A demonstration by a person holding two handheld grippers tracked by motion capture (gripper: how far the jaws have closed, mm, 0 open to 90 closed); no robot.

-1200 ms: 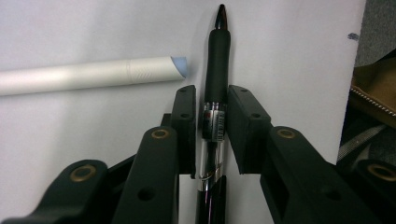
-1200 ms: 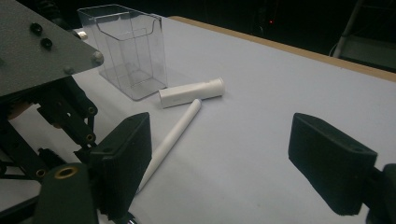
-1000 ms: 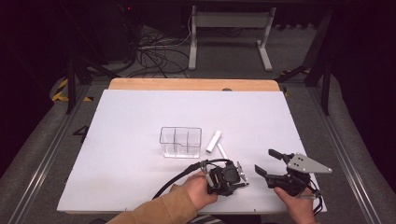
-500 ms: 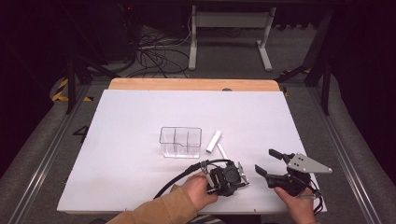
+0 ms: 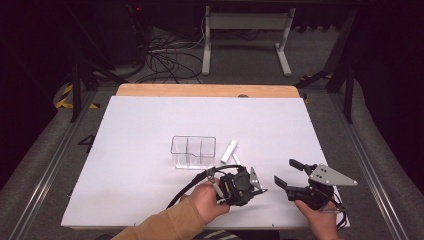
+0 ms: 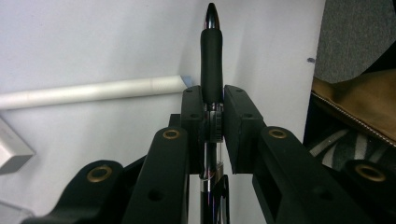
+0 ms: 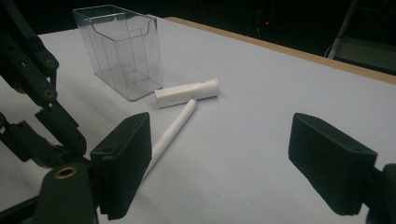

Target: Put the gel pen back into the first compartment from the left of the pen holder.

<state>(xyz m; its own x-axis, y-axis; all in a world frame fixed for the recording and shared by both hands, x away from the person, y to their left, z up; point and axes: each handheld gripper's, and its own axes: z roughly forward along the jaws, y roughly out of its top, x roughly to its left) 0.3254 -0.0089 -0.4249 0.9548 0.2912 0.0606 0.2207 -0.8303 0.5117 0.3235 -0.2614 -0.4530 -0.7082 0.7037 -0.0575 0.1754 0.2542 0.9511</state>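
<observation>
Black-gripped pen (image 6: 211,60) clamped between the jaws of the left gripper (image 5: 243,185), near the table's near edge; its lower end seems hidden. Right gripper (image 5: 290,172) wide open, empty, beside the white stick (image 7: 170,133).

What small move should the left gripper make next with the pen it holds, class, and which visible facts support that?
Probably carry the pen over to the clear plastic organiser and lower it into a compartment. The left gripper is shut on the pen, the organiser's compartments look empty, and it stands close by. The right gripper is open near the white stick and white tube lying on the table.
</observation>
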